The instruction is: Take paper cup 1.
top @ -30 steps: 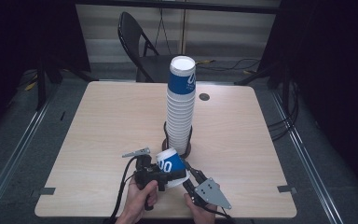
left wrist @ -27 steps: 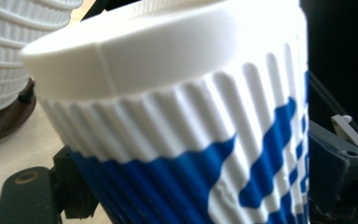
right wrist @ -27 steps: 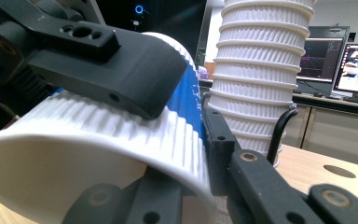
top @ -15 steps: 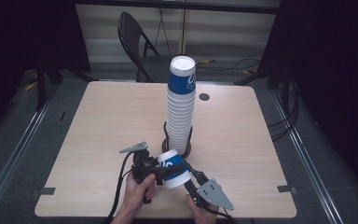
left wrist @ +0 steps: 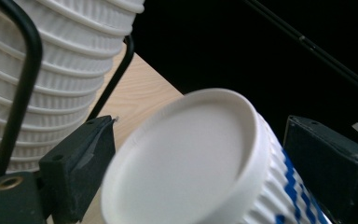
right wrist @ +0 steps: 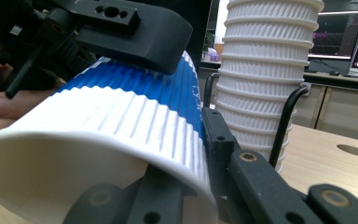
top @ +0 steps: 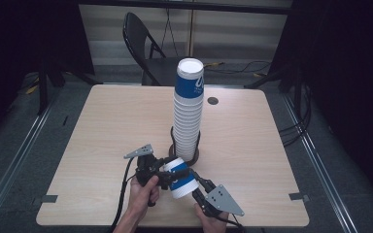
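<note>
Held cup: a ribbed paper cup with a blue band and white body (top: 180, 177) is lying tilted on its side just above the near part of the table, in front of the stack's base; its closed white bottom is facing the left gripper's camera (left wrist: 186, 158), its open mouth the right gripper's camera (right wrist: 74, 158).
Right gripper: the right gripper (top: 194, 182) is coming in from the near right, and its black jaws are clamping the cup's wall at the rim (right wrist: 200, 154), so this gripper is carrying the cup.
Left gripper: the left gripper (top: 167, 173) is sitting at the cup's bottom end; its jaws have just been opening and are standing wide on either side of the cup's base, with a gap showing between the pads and the cup in the left gripper view.
Stack: a tall stack of white ribbed paper cups topped by a blue one (top: 189, 114) is standing upright in a black wire holder (top: 174, 141) near the table's middle.
Table: the light wooden table (top: 107, 126) is bearing the holder; a small dark round hole (top: 212, 101) is lying beyond the stack.
Background: a black folding chair (top: 143, 43) is standing behind the far edge.
</note>
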`<state>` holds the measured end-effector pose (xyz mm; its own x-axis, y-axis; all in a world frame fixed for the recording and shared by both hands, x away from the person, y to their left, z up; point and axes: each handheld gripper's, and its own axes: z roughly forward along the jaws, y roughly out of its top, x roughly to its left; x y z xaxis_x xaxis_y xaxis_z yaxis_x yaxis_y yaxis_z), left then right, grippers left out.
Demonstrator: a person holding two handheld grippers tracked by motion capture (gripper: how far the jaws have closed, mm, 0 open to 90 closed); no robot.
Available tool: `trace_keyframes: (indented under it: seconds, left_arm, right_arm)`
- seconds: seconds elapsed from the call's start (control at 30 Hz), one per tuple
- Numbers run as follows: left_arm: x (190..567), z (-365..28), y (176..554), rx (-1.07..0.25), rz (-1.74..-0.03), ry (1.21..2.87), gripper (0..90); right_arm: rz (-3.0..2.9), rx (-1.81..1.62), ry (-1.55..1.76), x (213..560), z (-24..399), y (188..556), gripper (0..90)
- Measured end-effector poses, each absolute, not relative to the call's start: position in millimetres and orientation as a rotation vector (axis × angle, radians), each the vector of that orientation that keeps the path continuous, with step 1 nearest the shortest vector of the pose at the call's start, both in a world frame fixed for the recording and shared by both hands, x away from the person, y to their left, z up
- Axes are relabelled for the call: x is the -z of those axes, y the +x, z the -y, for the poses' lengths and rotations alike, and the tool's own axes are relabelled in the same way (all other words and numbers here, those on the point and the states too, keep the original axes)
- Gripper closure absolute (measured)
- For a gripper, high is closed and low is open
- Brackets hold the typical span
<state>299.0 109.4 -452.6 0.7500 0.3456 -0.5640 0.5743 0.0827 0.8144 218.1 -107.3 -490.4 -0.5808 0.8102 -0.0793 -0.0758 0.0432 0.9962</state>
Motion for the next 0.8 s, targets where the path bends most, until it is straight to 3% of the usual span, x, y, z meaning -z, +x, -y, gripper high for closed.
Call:
trace_keyframes:
  seconds: [0.2,0.37,0.8]
  left_arm:
    - [449.2,-111.4,301.8,0.113,-0.749,1.549,6.7]
    - [444.1,-118.6,303.2,0.026,-0.739,1.554,16.0]
    - [441.2,-128.0,296.0,-0.252,-0.659,1.61,15.9]
  right_arm:
    - [-1.659,-1.617,0.774,489.4,109.2,219.5,85.9]
    - [-1.698,-1.617,0.796,489.4,111.9,219.4,86.0]
    - [-1.807,-1.546,0.891,489.7,118.7,222.1,86.1]
